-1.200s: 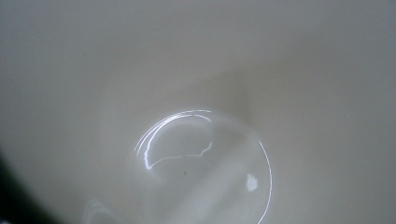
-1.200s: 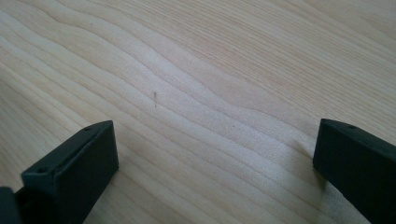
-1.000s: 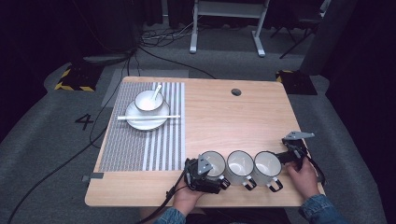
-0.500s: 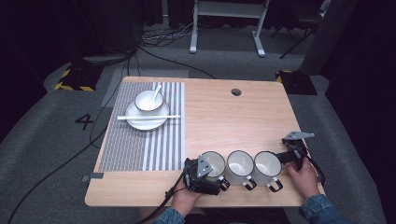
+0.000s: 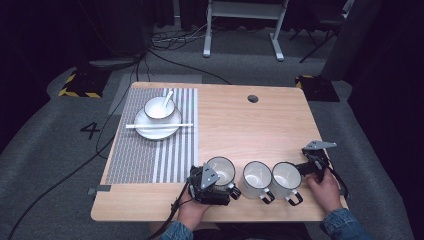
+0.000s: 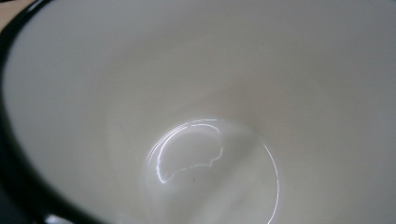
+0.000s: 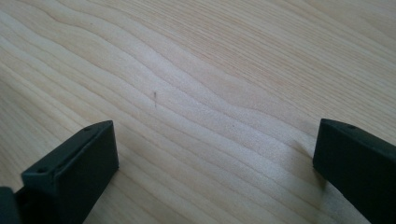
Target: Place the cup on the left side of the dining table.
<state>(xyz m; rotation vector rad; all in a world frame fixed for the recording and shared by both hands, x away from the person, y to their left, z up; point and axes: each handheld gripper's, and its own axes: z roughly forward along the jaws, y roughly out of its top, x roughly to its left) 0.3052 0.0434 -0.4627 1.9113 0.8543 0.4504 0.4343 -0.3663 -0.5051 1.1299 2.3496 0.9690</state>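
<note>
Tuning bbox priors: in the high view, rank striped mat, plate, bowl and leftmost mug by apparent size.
1. striped mat, clearly largest.
2. plate.
3. bowl and leftmost mug: they look about alike. The mug sits nearer the camera and the left tongs cover part of it, so I won't rank these two.

Left gripper jaws hidden behind mug; grip state indeterminate. Mug rim cropped by frame edges

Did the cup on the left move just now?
No. The left cup sits at the same spot beside the mat's corner, with the left gripper on it.
</note>
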